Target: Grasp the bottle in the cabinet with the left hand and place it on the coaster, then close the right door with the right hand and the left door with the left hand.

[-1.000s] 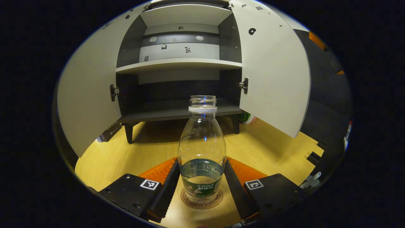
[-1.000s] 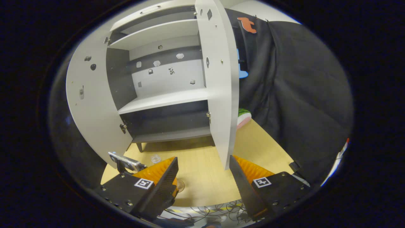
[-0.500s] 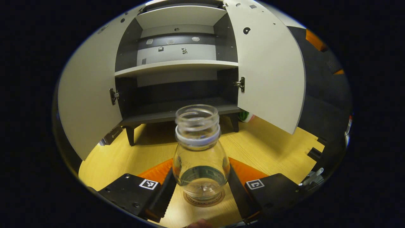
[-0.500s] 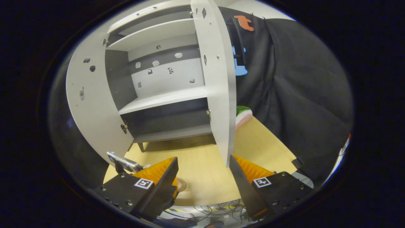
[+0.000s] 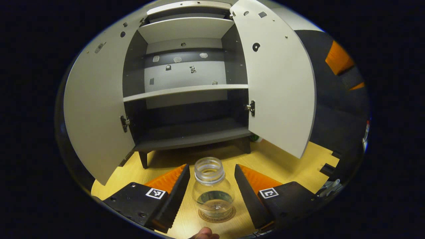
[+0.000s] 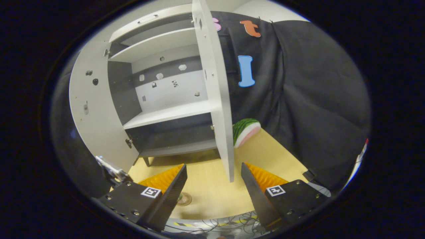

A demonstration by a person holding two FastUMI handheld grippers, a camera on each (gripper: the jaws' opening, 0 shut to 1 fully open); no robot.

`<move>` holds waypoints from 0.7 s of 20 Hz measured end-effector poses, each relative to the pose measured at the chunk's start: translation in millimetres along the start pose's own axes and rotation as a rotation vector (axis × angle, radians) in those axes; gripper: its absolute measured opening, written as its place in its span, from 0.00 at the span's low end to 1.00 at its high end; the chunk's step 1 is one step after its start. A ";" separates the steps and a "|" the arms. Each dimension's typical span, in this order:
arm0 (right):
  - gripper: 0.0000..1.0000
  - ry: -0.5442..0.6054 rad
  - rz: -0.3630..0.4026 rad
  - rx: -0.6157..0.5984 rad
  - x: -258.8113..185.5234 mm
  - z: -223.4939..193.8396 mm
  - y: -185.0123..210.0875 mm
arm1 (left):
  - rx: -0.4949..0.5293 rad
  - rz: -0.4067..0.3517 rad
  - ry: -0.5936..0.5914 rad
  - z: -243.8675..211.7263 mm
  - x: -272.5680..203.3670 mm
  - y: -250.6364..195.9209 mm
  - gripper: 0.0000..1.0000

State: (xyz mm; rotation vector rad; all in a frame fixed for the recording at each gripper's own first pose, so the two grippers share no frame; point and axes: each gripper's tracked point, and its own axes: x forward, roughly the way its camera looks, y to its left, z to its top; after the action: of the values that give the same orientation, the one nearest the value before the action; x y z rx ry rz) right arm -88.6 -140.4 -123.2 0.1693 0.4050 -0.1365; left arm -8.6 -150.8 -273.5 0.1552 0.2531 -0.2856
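Bottle (image 5: 212, 191), clear and capless with a little liquid at the bottom, stands upright on the round coaster (image 5: 216, 215) near the front edge of the wooden table (image 5: 285, 162). The left hand-held gripper (image 5: 212, 184) is released: its fingers stand apart on either side of the bottle with a gap on each side, not touching it. A second ago they were closed against the bottle's sides; since then they have let go and the gripper has risen and drawn back, so the bottle now appears lower and smaller. The placing step looks complete.

Behind the bottle, the cabinet (image 5: 189, 99) has both doors wide open, and its shelves look bare. The right hand-held gripper (image 6: 212, 181) is also released and empty. It hovers over the table just in front of the right door (image 6: 215, 96), whose edge sits between its fingers, and has shifted closer to that door. Closing the right door is likely next, then the left door (image 5: 96, 109).
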 end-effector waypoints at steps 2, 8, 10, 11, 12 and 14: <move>1.00 -0.047 -0.006 -0.001 -0.6 21.6 -14.7 | -0.007 0.001 -0.050 29.7 -5.9 2.3 0.87; 0.99 -0.209 -0.013 -0.030 0.7 101.8 -56.7 | -0.019 0.015 -0.181 117.3 -22.2 5.7 0.87; 0.97 -0.255 0.005 -0.043 2.4 128.6 -63.5 | -0.028 0.037 -0.193 131.4 -30.8 12.2 0.87; 0.97 -0.270 0.015 -0.048 8.0 138.9 -62.6 | -0.031 0.048 -0.193 135.3 -35.2 15.5 0.88; 0.99 -0.285 0.029 -0.059 12.6 148.7 -61.5 | -0.031 0.066 -0.193 138.6 -40.0 19.8 0.89; 0.99 -0.296 0.058 -0.082 23.4 161.9 -58.7 | -0.031 0.096 -0.183 140.1 -48.3 28.7 0.89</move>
State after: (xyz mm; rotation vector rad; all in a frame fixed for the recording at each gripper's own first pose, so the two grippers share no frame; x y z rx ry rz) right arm -15.6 -230.9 6.0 0.0778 0.1101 -0.0859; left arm -13.6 -137.2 -123.3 0.1090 0.0683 -0.1988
